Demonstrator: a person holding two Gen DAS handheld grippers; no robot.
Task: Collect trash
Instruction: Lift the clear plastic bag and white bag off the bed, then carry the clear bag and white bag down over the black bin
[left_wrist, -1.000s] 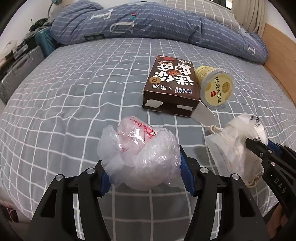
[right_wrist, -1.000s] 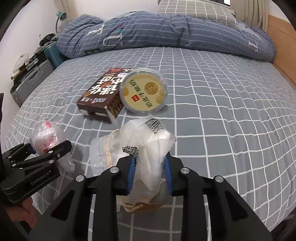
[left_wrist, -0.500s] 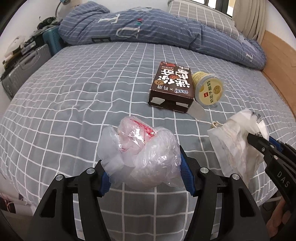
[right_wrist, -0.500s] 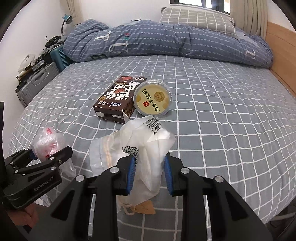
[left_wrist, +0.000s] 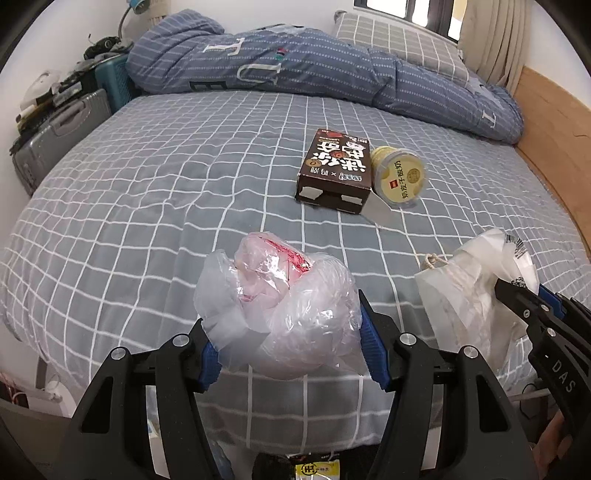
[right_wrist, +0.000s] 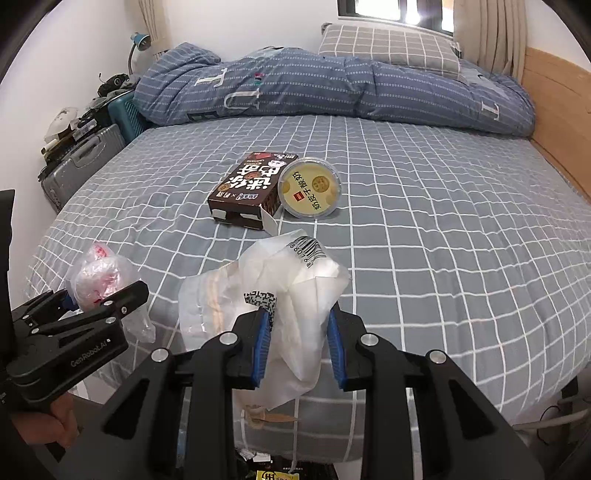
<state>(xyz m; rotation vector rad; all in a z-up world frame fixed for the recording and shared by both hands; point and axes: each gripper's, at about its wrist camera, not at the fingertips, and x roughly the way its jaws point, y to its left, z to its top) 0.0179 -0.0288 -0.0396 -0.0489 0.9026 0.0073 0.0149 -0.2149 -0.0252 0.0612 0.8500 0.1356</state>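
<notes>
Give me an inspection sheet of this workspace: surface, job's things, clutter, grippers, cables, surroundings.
Surface: bed with grey checked sheet.
Job's things: crumpled clear bag and white wrapper, both held; brown box and yellow tub lying side by side on the sheet.
Clutter: rolled blue duvet, pillow.
Grippers: left gripper shut on the bag; right gripper shut on the wrapper.
Cables: white cable beside the bed.
Surroundings: suitcases, lamp, wooden headboard.

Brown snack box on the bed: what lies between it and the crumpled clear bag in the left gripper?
Only bare grey checked bedsheet between the brown snack box and the crumpled clear plastic bag, seen in the left wrist view.
</notes>
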